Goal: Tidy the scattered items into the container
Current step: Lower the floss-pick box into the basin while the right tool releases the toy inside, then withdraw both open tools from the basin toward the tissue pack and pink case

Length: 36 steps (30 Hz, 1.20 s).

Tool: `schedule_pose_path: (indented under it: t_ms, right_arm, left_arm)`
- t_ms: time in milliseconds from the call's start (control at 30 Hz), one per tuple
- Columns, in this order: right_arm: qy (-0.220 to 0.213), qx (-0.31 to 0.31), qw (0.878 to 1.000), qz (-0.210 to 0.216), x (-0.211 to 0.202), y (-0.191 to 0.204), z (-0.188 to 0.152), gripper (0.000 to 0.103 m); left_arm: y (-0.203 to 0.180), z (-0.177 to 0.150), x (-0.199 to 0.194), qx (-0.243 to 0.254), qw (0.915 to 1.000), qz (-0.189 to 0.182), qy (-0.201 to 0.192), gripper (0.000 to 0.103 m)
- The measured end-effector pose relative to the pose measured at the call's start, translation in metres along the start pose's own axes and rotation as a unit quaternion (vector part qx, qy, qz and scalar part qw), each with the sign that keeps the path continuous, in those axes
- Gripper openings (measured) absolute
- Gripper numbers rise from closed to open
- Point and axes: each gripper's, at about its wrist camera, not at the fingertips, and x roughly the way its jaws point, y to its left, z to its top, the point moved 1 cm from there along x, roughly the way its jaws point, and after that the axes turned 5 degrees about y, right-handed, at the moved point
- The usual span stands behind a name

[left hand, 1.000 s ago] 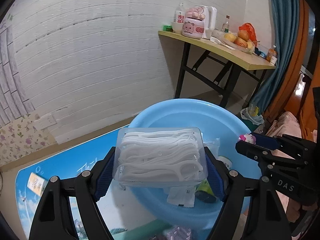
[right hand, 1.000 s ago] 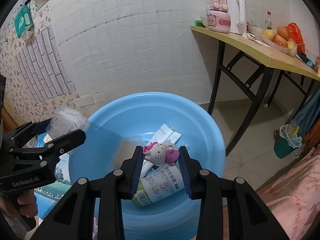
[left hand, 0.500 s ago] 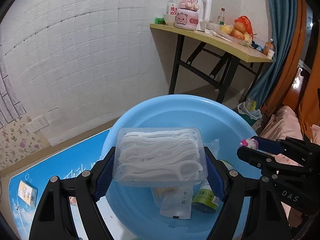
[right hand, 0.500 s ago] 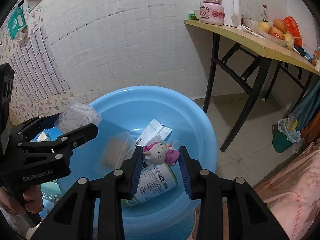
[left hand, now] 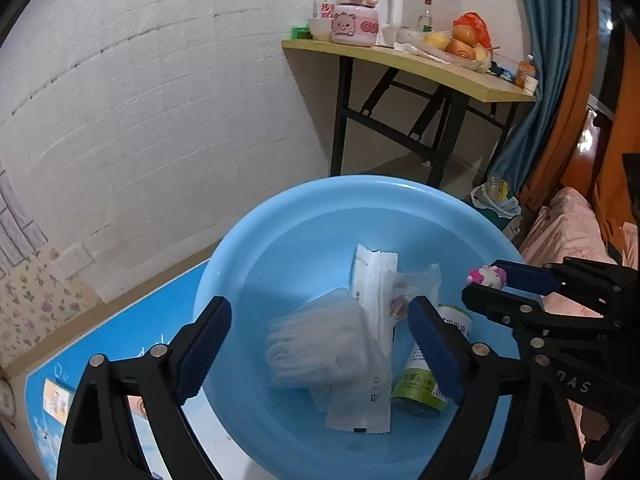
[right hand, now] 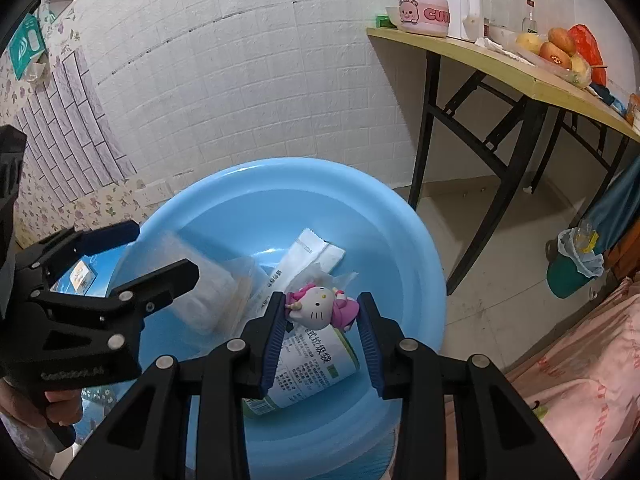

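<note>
Your right gripper point(right hand: 323, 314) pinches the pink-and-white cat figurine point(right hand: 320, 307) directly above the round blue plastic basin point(right hand: 256, 184), near its right rim; left gripper point(left hand: 320, 346) jaws opening, floss-pick box point(left hand: 326, 344) dropping free inside.

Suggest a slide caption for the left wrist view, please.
Left tool opening, its floss-pick box dropping into the blue basin.

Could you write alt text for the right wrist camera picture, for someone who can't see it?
A black claw with blue pads grips a small pink-and-white cat figurine above a light blue plastic basin. In the basin lie a green-labelled roll, a white sachet and a blurred clear box. A second claw, at left, stands open over the basin.
</note>
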Motion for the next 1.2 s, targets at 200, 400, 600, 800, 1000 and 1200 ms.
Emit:
schedule_pose_path:
  t_ms: [200, 400, 600, 800, 1000, 1200]
  right_arm:
    - [0.003, -0.002, 1.000, -0.002, 0.001, 0.007, 0.000, 0.037]
    - [-0.001, -0.011, 1.000, 0.009, 0.001, 0.015, 0.001, 0.039]
    - [-0.019, -0.016, 0.999, -0.025, -0.001, 0.020, 0.003, 0.066]
    - [-0.010, -0.007, 1.000, -0.028, 0.001, 0.023, 0.003, 0.066]
    - [-0.015, -0.020, 0.999, -0.023, -0.001, 0.043, 0.004, 0.066]
    - [-0.020, -0.031, 0.999, -0.014, 0.001, 0.067, 0.008, 0.066]
  left_arm:
    - [0.005, 0.000, -0.003, -0.006, 1.0000, -0.003, -0.005, 0.095]
    - [0.011, -0.003, -0.005, -0.009, 0.9999, -0.001, -0.005, 0.095]
    - [0.021, -0.009, -0.015, -0.017, 0.9998, 0.002, -0.012, 0.095]
    - [0.034, -0.016, -0.020, -0.029, 0.9994, 0.005, -0.016, 0.095]
    - [0.049, -0.024, -0.032, -0.028, 0.9993, 0.010, -0.025, 0.095]
    - [0.072, -0.033, -0.043, -0.036, 0.9987, 0.020, -0.032, 0.095]
